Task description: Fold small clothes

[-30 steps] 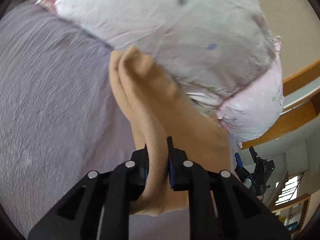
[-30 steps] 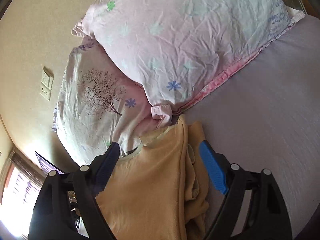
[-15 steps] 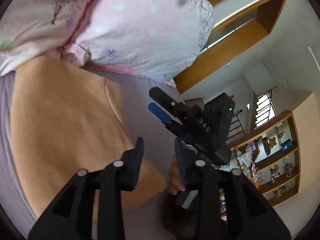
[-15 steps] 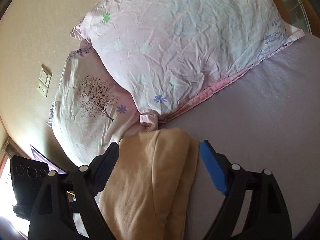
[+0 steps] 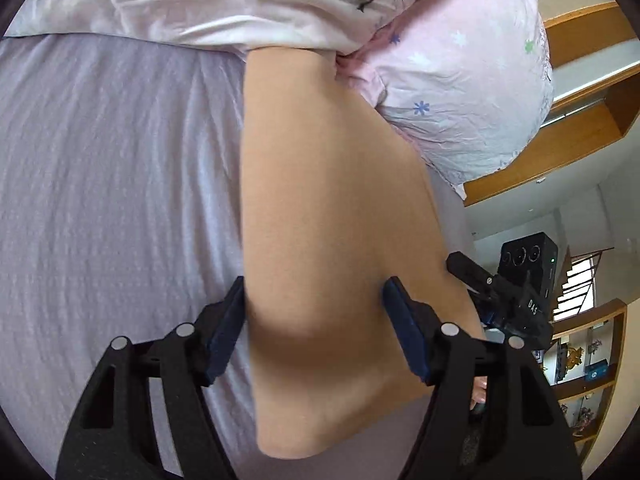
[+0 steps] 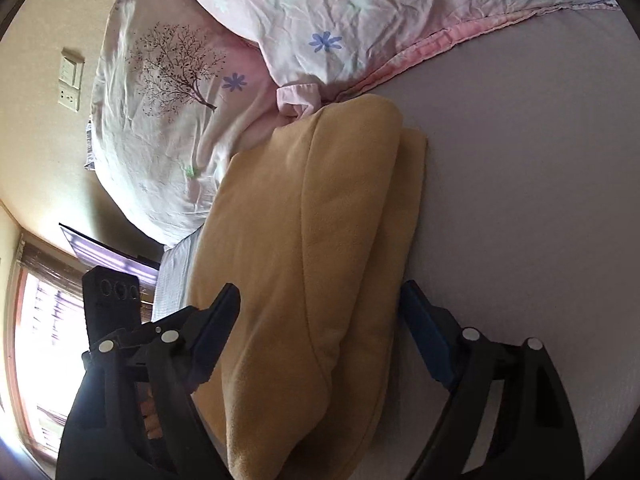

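Note:
A tan folded garment (image 5: pixel 332 208) lies on the lilac bed sheet (image 5: pixel 112 184), its far end against the pillows. My left gripper (image 5: pixel 316 320) is open, its jaws spread on either side of the garment's near end, not pinching it. In the right wrist view the same garment (image 6: pixel 312 240) lies folded in layers. My right gripper (image 6: pixel 320 324) is open too, its jaws wide on both sides of the cloth. The right gripper also shows at the garment's right edge in the left wrist view (image 5: pixel 496 292).
Two pink floral pillows (image 6: pixel 320 12) lie at the head of the bed, touching the garment. A wooden headboard (image 5: pixel 568 128) and shelves (image 5: pixel 592 360) stand to the right. A wall with sockets (image 6: pixel 70 84) and a window (image 6: pixel 36 340) are on the left.
My left gripper let go of the garment and opened wide. The garment now lies flat and folded on the sheet. Both grippers moved closer over it.

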